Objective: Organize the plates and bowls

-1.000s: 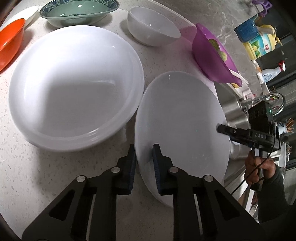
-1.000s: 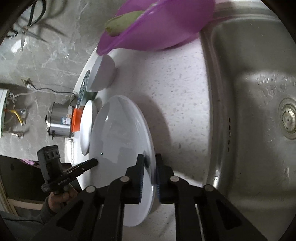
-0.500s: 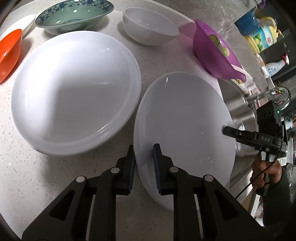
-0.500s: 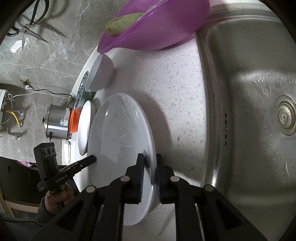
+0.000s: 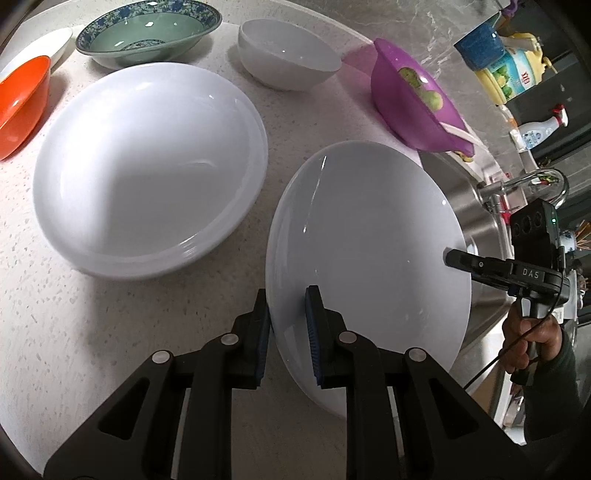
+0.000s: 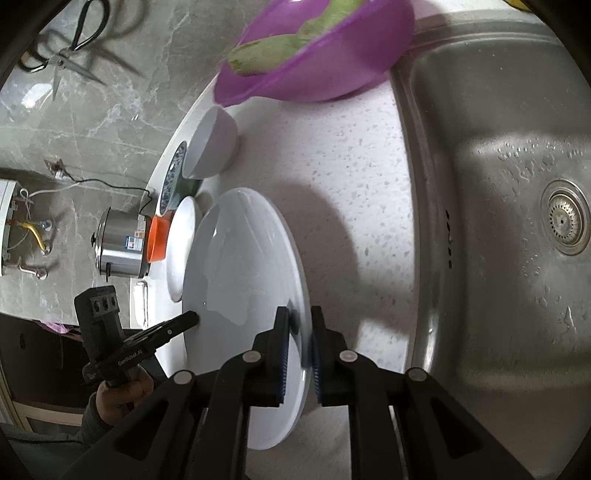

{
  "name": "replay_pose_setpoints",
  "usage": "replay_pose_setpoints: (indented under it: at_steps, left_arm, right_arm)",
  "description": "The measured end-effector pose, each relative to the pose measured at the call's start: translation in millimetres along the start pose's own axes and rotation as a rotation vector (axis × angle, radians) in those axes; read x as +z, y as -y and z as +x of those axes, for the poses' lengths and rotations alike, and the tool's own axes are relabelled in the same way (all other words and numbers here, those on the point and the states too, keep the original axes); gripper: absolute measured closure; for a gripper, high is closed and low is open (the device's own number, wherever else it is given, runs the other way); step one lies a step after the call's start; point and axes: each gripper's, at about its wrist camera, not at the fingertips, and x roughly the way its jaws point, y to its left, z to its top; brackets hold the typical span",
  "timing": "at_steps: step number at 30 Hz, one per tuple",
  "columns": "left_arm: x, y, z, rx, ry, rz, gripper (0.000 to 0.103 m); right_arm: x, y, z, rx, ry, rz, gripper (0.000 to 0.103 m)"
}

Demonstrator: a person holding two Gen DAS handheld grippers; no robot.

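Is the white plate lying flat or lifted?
Lifted: the white plate is tilted, its rim clamped by the left gripper and right gripper.

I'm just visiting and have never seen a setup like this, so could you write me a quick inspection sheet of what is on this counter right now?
Surface: speckled white countertop, beside a steel sink.
Job's things: white plate held by both tools; large white bowl; small white bowl; green patterned bowl; orange bowl.
Clutter: purple bowl holding green vegetables.
Grippers: left tool and right tool each clamp the plate's rim, on opposite sides.
Cables: thin black cable hanging at the right tool's handle.
Surroundings: scissors on the marble wall, steel pot, faucet.
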Motion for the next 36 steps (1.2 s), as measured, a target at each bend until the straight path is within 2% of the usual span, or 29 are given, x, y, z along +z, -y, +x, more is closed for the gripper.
replay_pose_setpoints:
  at_steps: [7,8,14,19,25,28,32,36]
  left_arm:
    - [-8.7,0.3,-37.1,-0.014,0.009,0.008,0.087]
    - [-10.0,-1.5,-45.4,-0.023,0.048,0.028,0.087]
    - [-27.8,-27.7,-104.2,-0.008,0.086,0.000,0.087]
    - [-46.5,-88.9,-155.2,0.012,0.117,-0.055,0.086]
    - [-55.8,-177.9,-198.0,0.063,0.140,-0.093,0.086]
    - [-60.0,-226.7,-206.3,0.078,0.131,-0.092,0.085]
    - [-59.3,-278.8,-198.8,0.106,0.093,-0.088,0.084]
    - [-53.3,-308.5,-188.2,0.116,0.066,-0.056,0.084]
  right_arm:
    - [-13.2,-25.9,-12.7,0.025,-0.008,-0.011,0.091]
    - [-15.8,-30.3,-13.3,0.028,-0.011,-0.016,0.091]
    - [-27.5,-87.8,-5.5,0.069,-0.038,-0.072,0.091]
    - [-32.7,-146.7,25.8,0.117,-0.061,-0.122,0.091]
    - [-41.2,-216.1,98.0,0.132,-0.114,-0.169,0.091]
    - [-49.6,-242.8,142.4,0.125,-0.143,-0.170,0.091]
    - [-62.6,-255.1,193.3,0.102,-0.166,-0.138,0.091]
    - [-69.7,-255.5,229.1,0.075,-0.168,-0.096,0.090]
